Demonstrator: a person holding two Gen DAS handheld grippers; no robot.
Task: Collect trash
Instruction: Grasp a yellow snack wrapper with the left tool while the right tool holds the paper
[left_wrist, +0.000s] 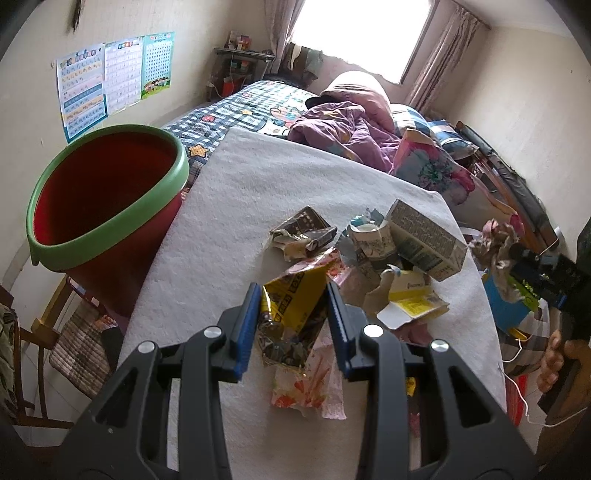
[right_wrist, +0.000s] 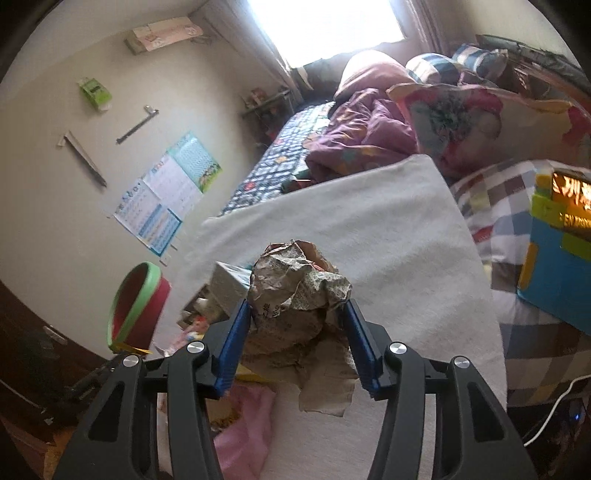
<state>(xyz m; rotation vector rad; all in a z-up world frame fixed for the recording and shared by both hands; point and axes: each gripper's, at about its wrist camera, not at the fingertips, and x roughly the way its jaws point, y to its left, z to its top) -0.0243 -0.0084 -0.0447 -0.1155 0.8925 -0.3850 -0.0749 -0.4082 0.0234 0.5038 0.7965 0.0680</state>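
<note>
A heap of trash lies on the white cloth (left_wrist: 258, 184): a grey printed carton (left_wrist: 424, 236), a torn yellow-and-white box (left_wrist: 413, 306) and crumpled dark wrappers (left_wrist: 303, 232). My left gripper (left_wrist: 293, 291) is shut on a yellow-and-black foil bag (left_wrist: 291, 314) just above a pink flowered wrapper (left_wrist: 310, 384). My right gripper (right_wrist: 297, 308) is shut on a crumpled ball of newspaper (right_wrist: 295, 299), held above the cloth (right_wrist: 369, 221); the same ball (left_wrist: 495, 243) shows at the right edge of the left wrist view. The red bin with a green rim (left_wrist: 107, 199) stands left of the cloth, also seen as the bin (right_wrist: 138, 306).
A bed with a patterned sheet (left_wrist: 243, 107), purple bedding (left_wrist: 343, 129) and a flowered pillow (left_wrist: 428, 166) lies behind the cloth. A wooden chair (left_wrist: 48, 332) stands at lower left. A blue-and-yellow box (right_wrist: 557, 258) and a white cable (right_wrist: 546, 417) are at the right. A person's hand (left_wrist: 554, 365) holds the right gripper.
</note>
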